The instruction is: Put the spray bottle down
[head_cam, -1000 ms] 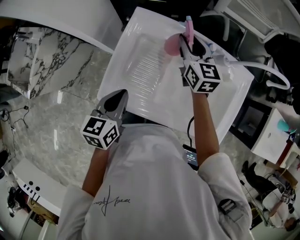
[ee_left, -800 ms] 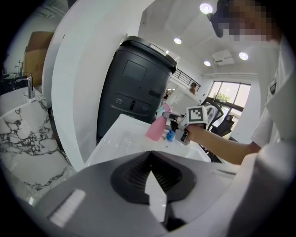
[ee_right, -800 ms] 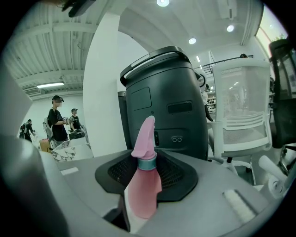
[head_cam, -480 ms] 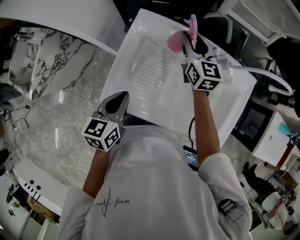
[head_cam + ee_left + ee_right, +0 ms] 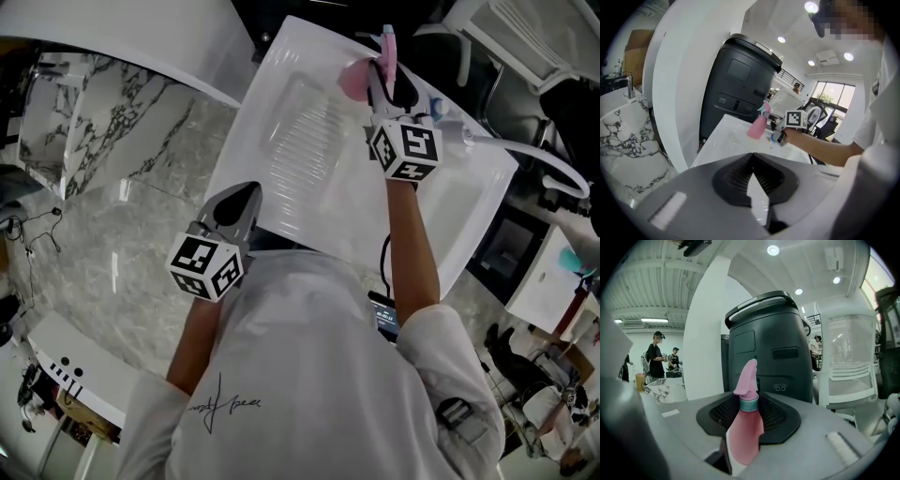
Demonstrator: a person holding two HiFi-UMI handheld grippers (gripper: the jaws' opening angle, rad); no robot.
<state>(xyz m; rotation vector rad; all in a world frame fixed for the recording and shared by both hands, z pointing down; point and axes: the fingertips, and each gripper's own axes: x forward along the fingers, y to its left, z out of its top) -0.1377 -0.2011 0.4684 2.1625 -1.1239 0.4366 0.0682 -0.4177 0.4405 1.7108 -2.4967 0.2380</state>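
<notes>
The pink spray bottle [image 5: 352, 79] has a teal collar and stays almost upright in the grip of my right gripper [image 5: 380, 75], over the far part of the white ridged basin top [image 5: 300, 141]. In the right gripper view the bottle [image 5: 745, 432] fills the gap of the right gripper [image 5: 749, 401], both pads pressing on its body. From the left gripper view the bottle [image 5: 757, 127] is low over the white top [image 5: 726, 136]; whether its base touches I cannot tell. My left gripper [image 5: 246, 192] hangs near the front edge, shut and holding nothing [image 5: 751, 157].
A tall black machine [image 5: 768, 348] stands just behind the white top. A marble counter [image 5: 122, 234] lies to the left. A white chair [image 5: 848, 362] and a curved white tube [image 5: 534, 155] are on the right. People [image 5: 656, 359] stand far off.
The right gripper with the bottle has drifted slightly farther out over the white top. The left gripper has stayed where it was.
</notes>
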